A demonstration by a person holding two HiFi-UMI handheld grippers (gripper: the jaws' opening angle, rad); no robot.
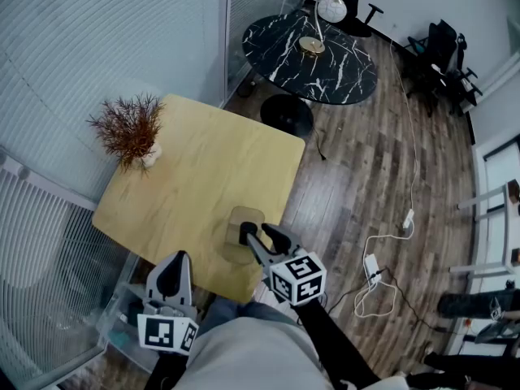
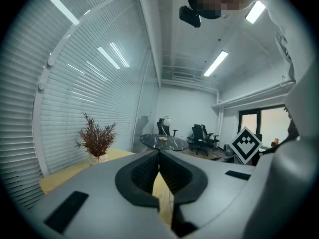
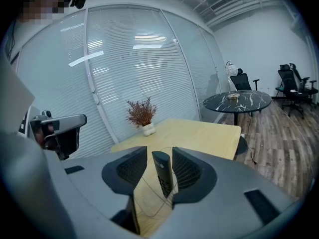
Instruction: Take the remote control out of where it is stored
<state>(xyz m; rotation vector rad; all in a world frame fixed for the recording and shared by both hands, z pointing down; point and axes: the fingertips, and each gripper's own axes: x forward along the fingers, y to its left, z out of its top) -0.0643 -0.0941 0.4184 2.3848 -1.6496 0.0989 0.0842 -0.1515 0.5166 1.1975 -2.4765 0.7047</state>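
A black remote control (image 1: 246, 234) stands upright in a clear holder (image 1: 233, 248) near the front edge of the wooden table (image 1: 203, 169). My right gripper (image 1: 260, 234) is at the holder with a jaw on each side of the remote. In the right gripper view the remote (image 3: 162, 173) stands between the pads, close to the right one, with a clear gap on its left; the right gripper (image 3: 159, 156) is open. My left gripper (image 1: 179, 260) hangs off the table's front left corner. Its jaws meet at the tips in the left gripper view (image 2: 159, 156), with nothing in them.
A dried plant in a white pot (image 1: 132, 130) stands at the table's left edge. Slatted glass walls run along the left. Beyond the table are a round black marble table (image 1: 313, 51) with a lamp (image 1: 331, 8), office chairs (image 1: 443, 51), and cables with a power strip (image 1: 372, 268) on the wood floor.
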